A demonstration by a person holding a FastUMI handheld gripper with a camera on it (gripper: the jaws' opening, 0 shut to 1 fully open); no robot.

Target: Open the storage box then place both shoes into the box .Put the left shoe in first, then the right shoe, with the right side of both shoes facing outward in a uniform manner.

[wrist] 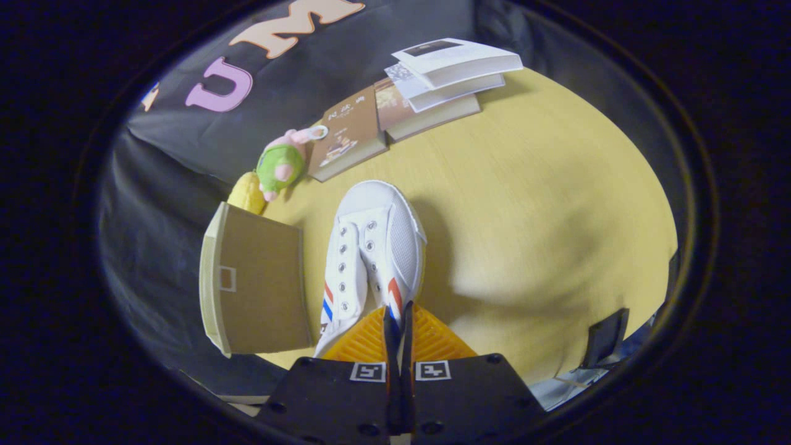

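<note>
A white canvas shoe (377, 247) with red and blue side stripes hangs just ahead of my fingers, toe pointing away over the yellow table (531, 204). My gripper (396, 324) is shut on the shoe's rear collar, with only a thin edge of the shoe between the fingers. The storage box (259, 290), brown with a pale rim and a small square pull, stands close to the left of the shoe. Whether it stands open I cannot tell.
Beyond the shoe lie several books (395, 117), some stacked. A green and pink plush toy (281, 164) and a yellow soft toy (248, 193) sit behind the box. A dark object (605, 337) stands at the table's near right edge.
</note>
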